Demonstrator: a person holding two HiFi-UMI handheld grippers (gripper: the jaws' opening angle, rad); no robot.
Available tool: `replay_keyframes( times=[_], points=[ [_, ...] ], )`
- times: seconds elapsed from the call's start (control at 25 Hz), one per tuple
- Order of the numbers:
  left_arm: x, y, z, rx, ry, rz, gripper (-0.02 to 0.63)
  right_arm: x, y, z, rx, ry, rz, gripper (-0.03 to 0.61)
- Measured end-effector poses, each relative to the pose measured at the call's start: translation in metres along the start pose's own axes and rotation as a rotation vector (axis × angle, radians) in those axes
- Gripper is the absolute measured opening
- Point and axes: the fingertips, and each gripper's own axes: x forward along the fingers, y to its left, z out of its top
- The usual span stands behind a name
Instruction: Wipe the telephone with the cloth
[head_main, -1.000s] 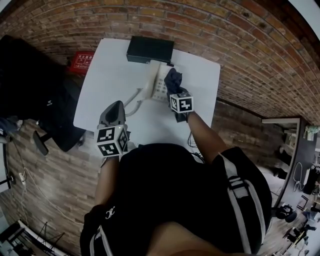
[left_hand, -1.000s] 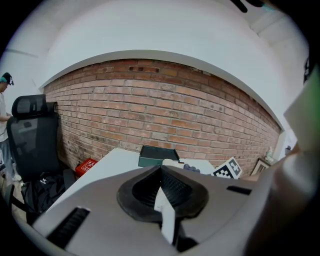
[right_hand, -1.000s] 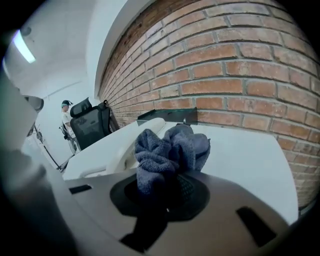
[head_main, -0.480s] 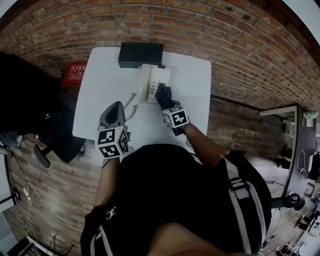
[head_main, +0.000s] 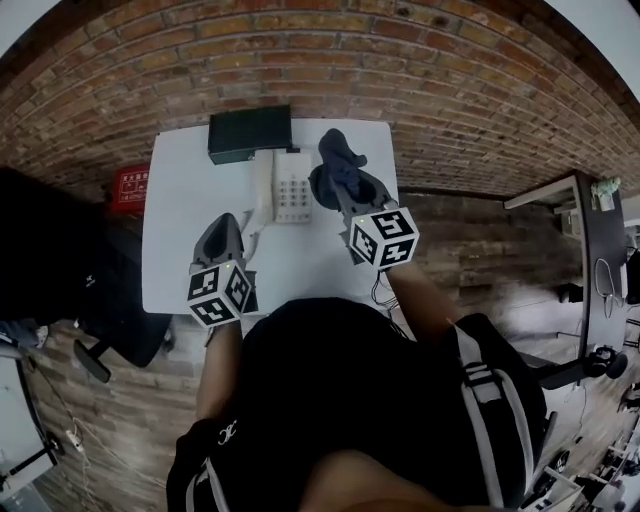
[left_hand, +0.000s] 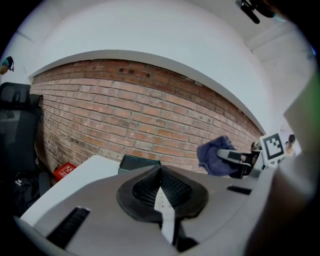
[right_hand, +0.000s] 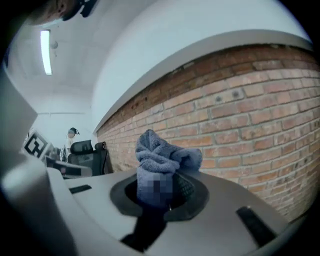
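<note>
Gripping bunched cloth (head_main: 336, 150) in right hand-held gripper (head_main: 340, 176), upper centre, just right of telephone (head_main: 290, 188); left hand-held gripper (head_main: 222, 236) closed, empty. Likely mid-wipe; next, lowering cloth onto keypad.

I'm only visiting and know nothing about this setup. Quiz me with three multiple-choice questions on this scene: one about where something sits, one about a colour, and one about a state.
1. Where is the black box relative to the telephone?
A) beyond it, by the brick wall
B) on the floor
C) underneath it

2. What colour is the cloth?
A) red
B) blue
C) yellow

3. The right gripper is:
A) open and empty
B) shut on the handset
C) shut on the cloth

Answers:
1 A, the head view shows it at the wall side.
2 B, both gripper views show it blue.
3 C, the right gripper view shows the cloth bunched between the jaws.
</note>
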Motion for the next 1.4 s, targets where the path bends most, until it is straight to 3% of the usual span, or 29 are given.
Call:
replay_keyframes(
  times=[0.16, 0.28, 0.68, 1.4],
  points=[
    [0.013, -0.024, 0.015, 0.050, -0.026, -0.068, 0.000, -0.037, 0.004, 0.056, -0.047, -0.151, -0.071, 0.037],
    [0.016, -0.039, 0.027, 0.097, -0.054, -0.099, 0.000, -0.057, 0.006, 0.067, -0.097, -0.196, -0.116, 0.037],
    [0.023, -0.062, 0.032, 0.143, -0.056, -0.176, 0.000, -0.075, 0.009, 0.049, -0.088, -0.199, -0.153, 0.036],
    [0.021, -0.070, 0.036, 0.161, -0.060, -0.175, 0.000, -0.070, -0.005, 0.051, -0.095, -0.204, -0.192, 0.037]
  ],
)
